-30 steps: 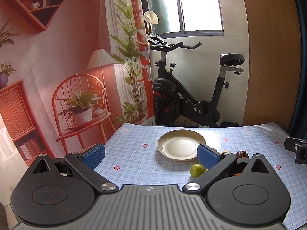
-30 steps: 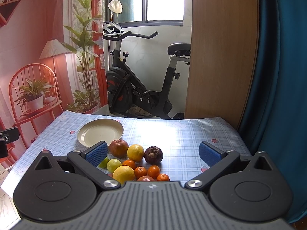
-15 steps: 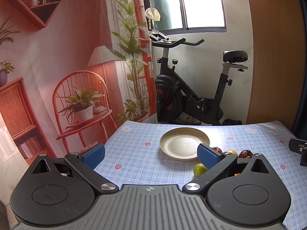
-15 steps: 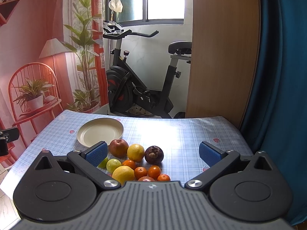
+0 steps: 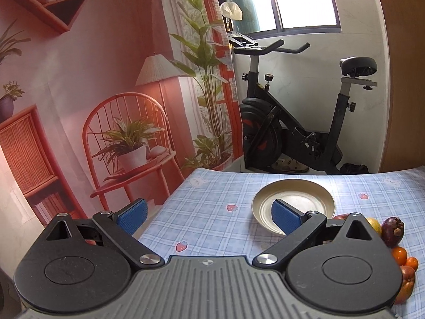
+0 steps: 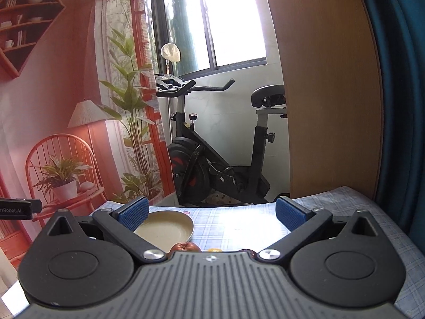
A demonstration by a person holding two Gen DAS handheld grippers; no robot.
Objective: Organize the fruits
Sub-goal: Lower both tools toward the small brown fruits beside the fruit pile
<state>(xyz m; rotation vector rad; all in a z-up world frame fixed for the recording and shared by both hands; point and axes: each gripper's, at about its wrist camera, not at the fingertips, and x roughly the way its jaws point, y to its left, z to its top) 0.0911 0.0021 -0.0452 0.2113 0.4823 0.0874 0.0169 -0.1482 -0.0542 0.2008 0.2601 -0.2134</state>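
Checked-cloth worktop holds the empty plate beside clustered fruits, while both the left claw and right claw, spread apart and empty, have tilted upward, leaving sorting unstarted.

Table's got a blue plaid tablecloth, cream plate on it, fruits piled just right of the plate.

Black exercise bike, checked tablecloth, printed room backdrop, teal curtain
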